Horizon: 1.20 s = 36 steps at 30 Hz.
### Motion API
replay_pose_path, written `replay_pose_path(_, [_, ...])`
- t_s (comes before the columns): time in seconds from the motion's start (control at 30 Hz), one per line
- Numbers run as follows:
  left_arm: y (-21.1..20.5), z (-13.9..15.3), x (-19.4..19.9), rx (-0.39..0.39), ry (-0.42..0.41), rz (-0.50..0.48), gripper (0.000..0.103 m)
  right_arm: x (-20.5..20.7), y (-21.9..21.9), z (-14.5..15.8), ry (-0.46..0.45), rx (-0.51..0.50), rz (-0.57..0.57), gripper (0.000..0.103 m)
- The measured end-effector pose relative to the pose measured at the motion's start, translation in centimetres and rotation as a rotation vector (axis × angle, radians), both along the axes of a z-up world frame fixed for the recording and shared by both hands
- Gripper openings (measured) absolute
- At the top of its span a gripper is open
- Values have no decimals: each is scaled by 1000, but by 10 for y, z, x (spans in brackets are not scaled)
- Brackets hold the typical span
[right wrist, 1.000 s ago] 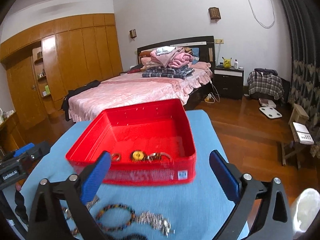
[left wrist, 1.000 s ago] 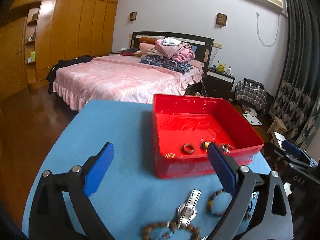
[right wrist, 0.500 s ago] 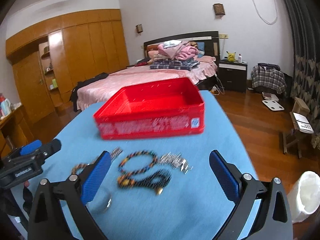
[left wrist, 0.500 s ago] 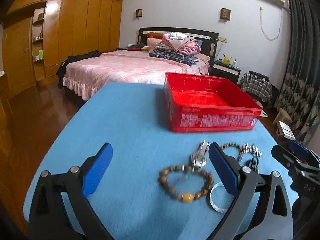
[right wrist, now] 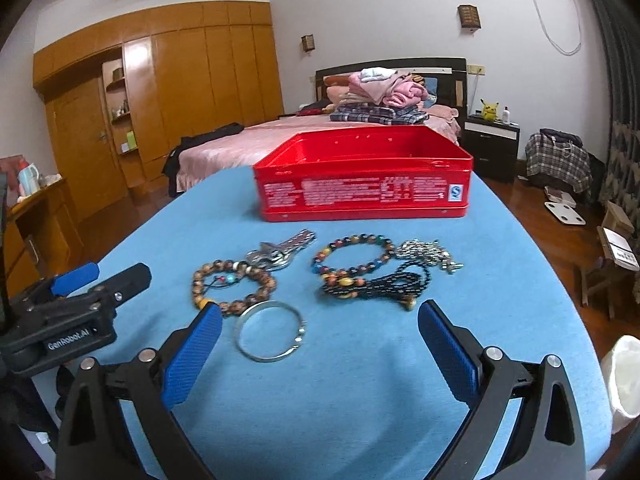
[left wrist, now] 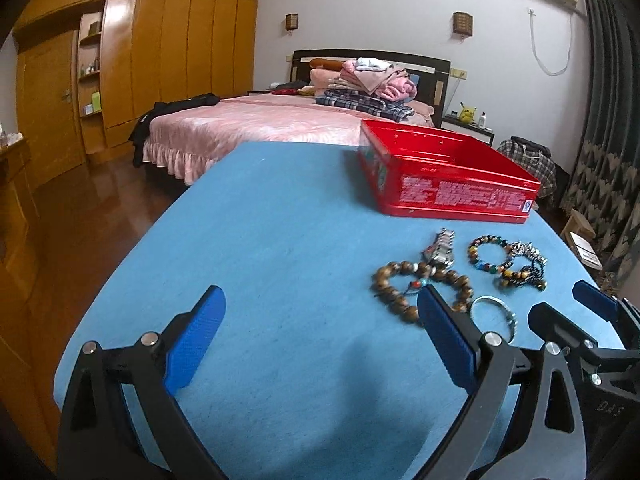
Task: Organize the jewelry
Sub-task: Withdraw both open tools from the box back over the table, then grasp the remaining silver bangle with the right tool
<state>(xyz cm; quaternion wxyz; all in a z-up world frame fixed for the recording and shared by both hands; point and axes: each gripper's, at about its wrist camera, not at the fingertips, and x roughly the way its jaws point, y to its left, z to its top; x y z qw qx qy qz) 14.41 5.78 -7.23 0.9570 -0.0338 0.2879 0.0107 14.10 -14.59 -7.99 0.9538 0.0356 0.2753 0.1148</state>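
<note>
Left gripper point(left wrist: 320, 336) and right gripper point(right wrist: 320, 344) both spread wide and empty above the blue-clothed table's point(right wrist: 360, 380) near edge, beaded bracelets point(right wrist: 234, 284) and plain silver bangle point(right wrist: 270, 332) between them and the red rectangular tin point(right wrist: 362, 178) toward the far edge.

You can read "GenRobot.AI" in white on the black body of the left gripper point(right wrist: 96, 280) in your right wrist view. "DAS" is embossed on the black right gripper point(left wrist: 608, 408) housing. The red rectangular metal tin point(right wrist: 360, 192) carries white print, too small to read, plus a blue-white "S" logo.
</note>
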Motion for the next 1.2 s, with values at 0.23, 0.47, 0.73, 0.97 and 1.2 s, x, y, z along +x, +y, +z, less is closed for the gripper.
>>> replay_pose_path(0.23, [9,-6,-2,11,16,7,94,1,14,-6,32,-15,25,90])
replay_pose_path(0.47, [22,-8,-5,-8,20,23,93,5,25,-11,71,-27,51,81])
replay_pose_path(0.73, [21,-10,-3,-10,22,19,93,14,30,-17,114,-22,55,71])
replay_pose_path(0.97, [18,-10,-4,-10,25,7,93,17,31,-19,111,-55,53,48])
replay_pose_path(1.2, [8,-10,-2,-4,31,-13,93,15,24,-17,110,-44,73,48])
